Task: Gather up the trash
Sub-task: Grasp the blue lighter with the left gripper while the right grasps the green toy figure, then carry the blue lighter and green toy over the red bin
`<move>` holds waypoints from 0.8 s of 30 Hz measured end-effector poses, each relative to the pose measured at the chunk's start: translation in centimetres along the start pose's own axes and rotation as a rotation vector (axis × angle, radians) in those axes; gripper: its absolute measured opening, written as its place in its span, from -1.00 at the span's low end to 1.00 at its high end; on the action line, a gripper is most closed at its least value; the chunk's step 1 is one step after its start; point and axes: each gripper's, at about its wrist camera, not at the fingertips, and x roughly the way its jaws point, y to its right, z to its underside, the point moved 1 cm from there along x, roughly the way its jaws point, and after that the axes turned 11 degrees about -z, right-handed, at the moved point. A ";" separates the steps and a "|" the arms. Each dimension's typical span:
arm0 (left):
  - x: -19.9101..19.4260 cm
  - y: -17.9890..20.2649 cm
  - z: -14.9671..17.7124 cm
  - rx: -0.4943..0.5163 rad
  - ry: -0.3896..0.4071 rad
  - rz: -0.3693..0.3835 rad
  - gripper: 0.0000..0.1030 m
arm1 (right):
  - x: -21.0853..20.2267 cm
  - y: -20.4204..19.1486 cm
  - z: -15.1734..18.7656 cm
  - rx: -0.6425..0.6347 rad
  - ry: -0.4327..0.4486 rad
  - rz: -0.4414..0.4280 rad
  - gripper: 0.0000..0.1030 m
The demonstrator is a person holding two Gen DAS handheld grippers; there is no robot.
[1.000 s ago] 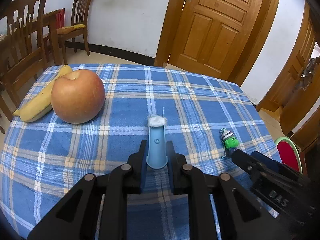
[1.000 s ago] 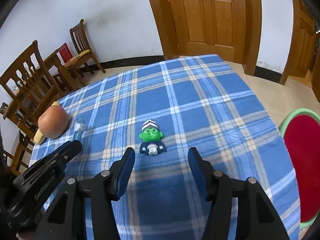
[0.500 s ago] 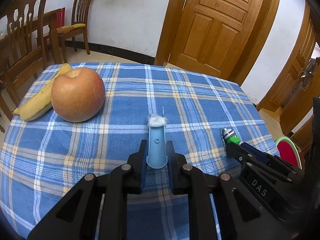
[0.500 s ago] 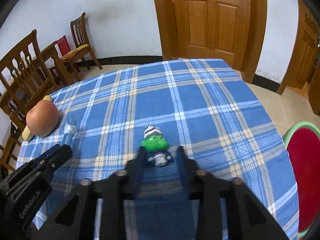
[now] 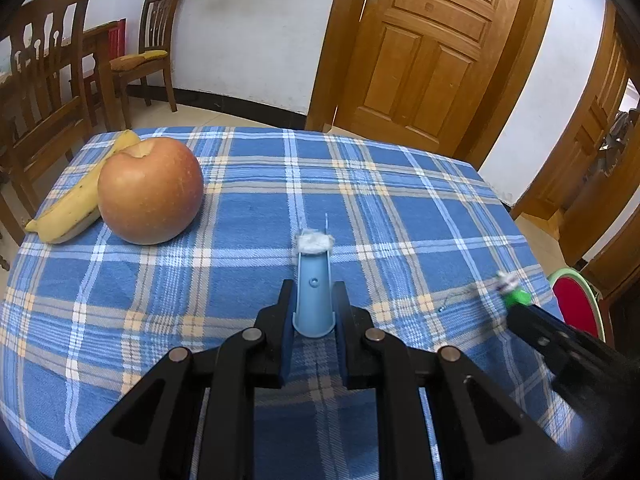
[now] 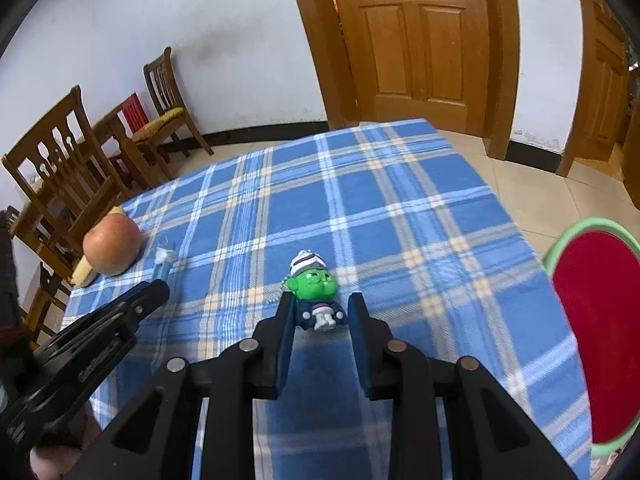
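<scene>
Plaid tablecloth (image 6: 400, 208) below: green toy (image 6: 316, 294) pinched in right claw (image 6: 320, 312), blue tube (image 5: 314, 300) in left claw (image 5: 314, 308).

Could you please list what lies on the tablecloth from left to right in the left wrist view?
banana → apple → blue tube with a white tuft, held in the left tool → green figurine, at the tip of the right tool.

Left gripper (image 5: 314, 312), right gripper (image 6: 320, 316): black angular plastic linkages, silver pivot pins, dark blue inner jaws.
</scene>
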 end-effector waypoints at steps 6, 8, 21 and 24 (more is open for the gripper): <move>0.1 0.4 0.1 0.012 -0.003 0.003 -0.67 | -3.0 1.4 1.1 0.012 0.031 0.017 -0.44; 0.1 0.6 0.1 0.018 -0.003 0.004 -0.67 | -4.0 2.2 1.5 0.024 0.044 0.026 -0.44; -0.2 2.4 0.6 0.069 0.001 0.028 -0.68 | -10.2 8.4 3.9 0.156 0.141 0.142 -0.44; 0.0 2.7 0.7 0.076 -0.008 0.036 -0.68 | -11.1 9.4 4.4 0.186 0.156 0.159 -0.44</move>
